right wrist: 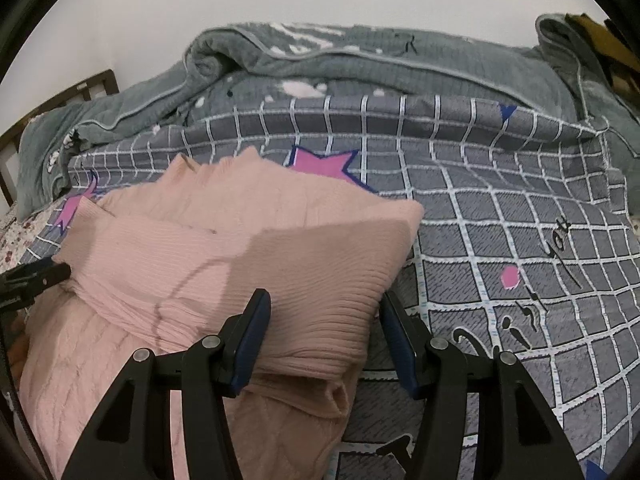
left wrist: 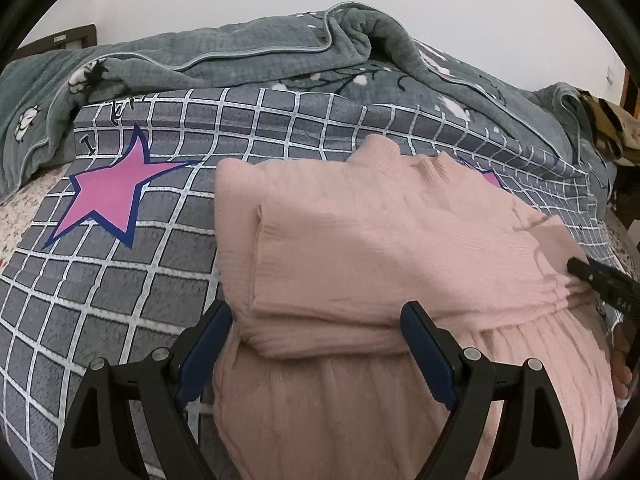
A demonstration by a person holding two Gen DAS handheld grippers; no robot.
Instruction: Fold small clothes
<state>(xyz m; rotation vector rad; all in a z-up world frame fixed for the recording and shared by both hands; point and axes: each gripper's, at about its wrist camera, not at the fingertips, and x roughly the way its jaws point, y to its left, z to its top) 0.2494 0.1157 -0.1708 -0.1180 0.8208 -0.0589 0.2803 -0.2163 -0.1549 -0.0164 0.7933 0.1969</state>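
A pink knit sweater [left wrist: 360,232] lies partly folded on the grey checked bedspread [left wrist: 120,280]. A ribbed upper layer is folded over the cable-knit body [left wrist: 340,412]. My left gripper [left wrist: 316,320] straddles the near edge of that folded layer on the sweater's left side. Its jaws stand wide and a bunched roll of pink cloth is pressed between the pads. My right gripper [right wrist: 324,312] holds the same folded layer [right wrist: 312,288] at the sweater's right side, jaws about half wide with the cloth gathered between them. Each gripper's tip shows in the other's view, the right gripper [left wrist: 588,276] and the left gripper [right wrist: 44,276].
A rumpled grey-green quilt [left wrist: 260,60] is piled along the far side of the bed. The bedspread [right wrist: 520,240] has pink stars [left wrist: 108,196] and black lettering. A dark wooden headboard [right wrist: 80,92] stands at the far left. A patterned cloth [left wrist: 612,128] lies at the far right.
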